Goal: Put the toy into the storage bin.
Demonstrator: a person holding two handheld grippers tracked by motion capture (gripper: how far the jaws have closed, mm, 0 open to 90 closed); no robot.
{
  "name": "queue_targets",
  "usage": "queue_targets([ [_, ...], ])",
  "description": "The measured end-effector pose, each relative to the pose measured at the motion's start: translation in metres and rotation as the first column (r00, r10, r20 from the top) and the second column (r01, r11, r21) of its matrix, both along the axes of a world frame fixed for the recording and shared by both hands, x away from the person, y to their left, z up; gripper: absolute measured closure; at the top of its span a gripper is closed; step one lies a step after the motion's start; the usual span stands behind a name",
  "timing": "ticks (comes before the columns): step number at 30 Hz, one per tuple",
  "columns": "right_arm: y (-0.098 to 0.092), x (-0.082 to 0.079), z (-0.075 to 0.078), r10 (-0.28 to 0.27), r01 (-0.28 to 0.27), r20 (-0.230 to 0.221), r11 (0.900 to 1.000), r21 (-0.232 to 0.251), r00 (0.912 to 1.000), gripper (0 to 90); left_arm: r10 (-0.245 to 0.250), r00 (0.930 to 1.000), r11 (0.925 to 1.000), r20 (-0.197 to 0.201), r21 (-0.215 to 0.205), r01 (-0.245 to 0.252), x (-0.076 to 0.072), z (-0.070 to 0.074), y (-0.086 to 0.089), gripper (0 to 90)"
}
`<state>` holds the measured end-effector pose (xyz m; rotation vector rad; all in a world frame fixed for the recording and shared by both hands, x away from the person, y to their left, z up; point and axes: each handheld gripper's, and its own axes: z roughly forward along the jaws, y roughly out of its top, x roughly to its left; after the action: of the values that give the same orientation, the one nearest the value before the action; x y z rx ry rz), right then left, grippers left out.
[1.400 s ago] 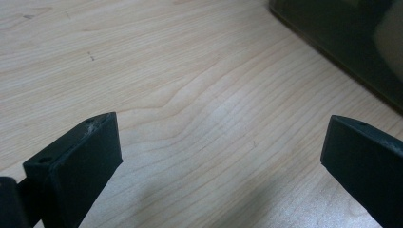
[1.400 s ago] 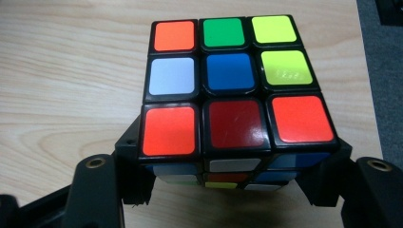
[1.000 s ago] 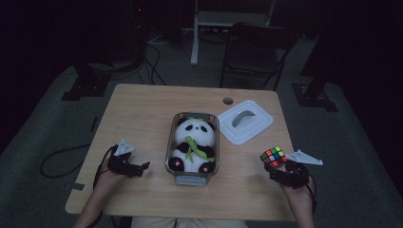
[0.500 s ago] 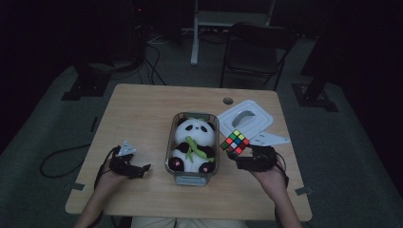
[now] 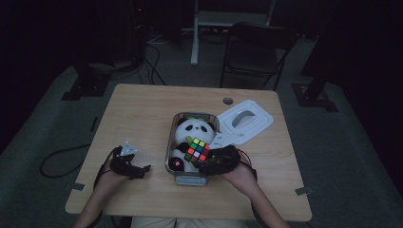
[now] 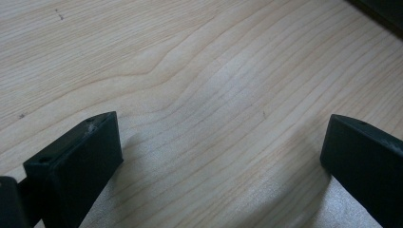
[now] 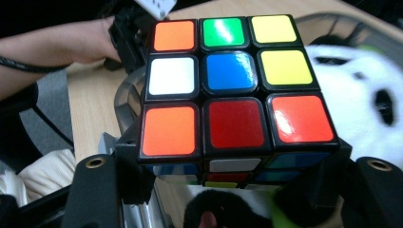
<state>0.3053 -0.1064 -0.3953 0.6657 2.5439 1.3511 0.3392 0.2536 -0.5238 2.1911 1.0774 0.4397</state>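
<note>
- Person's forearms: two, entering from the near edge of the table [image 5: 142,114], one hand on each tool
- Left gripper [image 5: 129,164]: near left part of the table, well apart from the container; jaws stand wide with nothing between them; in the left gripper view the two black jaws frame bare light wood grain [image 6: 209,95]
- Right gripper [image 5: 216,162]: near right of centre, just beside the container's near right corner; jaws clamped on the puzzle cube, one jaw on each of two opposite sides
- Puzzle cube [image 5: 196,149]: held in the right gripper above the near end of the container, over the toy panda's body; tilted in the high view; in the right gripper view [image 7: 235,90] the facing side reads orange, green, yellow on the top row, white, blue, yellow in the middle, orange, red, orange-red on the bottom
- Container [image 5: 170,142]: clear, rectangular, long side running near to far, mid-table; the latch at its near end rests on the wood
- Toy panda [image 5: 192,128]: black and white, lying inside the container, head toward the far end; a green piece shows at its front [image 7: 280,216]
- Lid [image 5: 244,121]: white, lying flat on the table just beyond and right of the container, raised oval in its middle
- Table hole [image 5: 228,100]: small round opening near the far edge
- Chair [image 5: 259,47]: dark, on the floor beyond the table
- Cables [image 5: 62,156]: dark, trailing on the grey floor at left
</note>
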Motion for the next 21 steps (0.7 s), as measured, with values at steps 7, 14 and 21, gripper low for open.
queue_targets([
  [7,0.01,0.006,-0.011,0.032,-0.033,-0.049,0.999,-0.029,0.9983,33.7,0.009,1.0,1.0,-0.002,0.001,-0.009,0.0,0.0,0.0,0.6],
  [14,0.007,0.006,-0.013,0.045,-0.049,-0.073,0.997,-0.054,0.9963,33.7,0.014,0.9996,0.9998,-0.023,0.014,-0.014,-0.001,0.003,-0.002,1.0],
  [21,0.002,0.011,-0.016,0.041,-0.045,-0.109,0.999,-0.027,0.9932,29.4,0.029,0.9982,0.9992,-0.052,-0.026,-0.031,-0.006,0.026,-0.002,4.2],
])
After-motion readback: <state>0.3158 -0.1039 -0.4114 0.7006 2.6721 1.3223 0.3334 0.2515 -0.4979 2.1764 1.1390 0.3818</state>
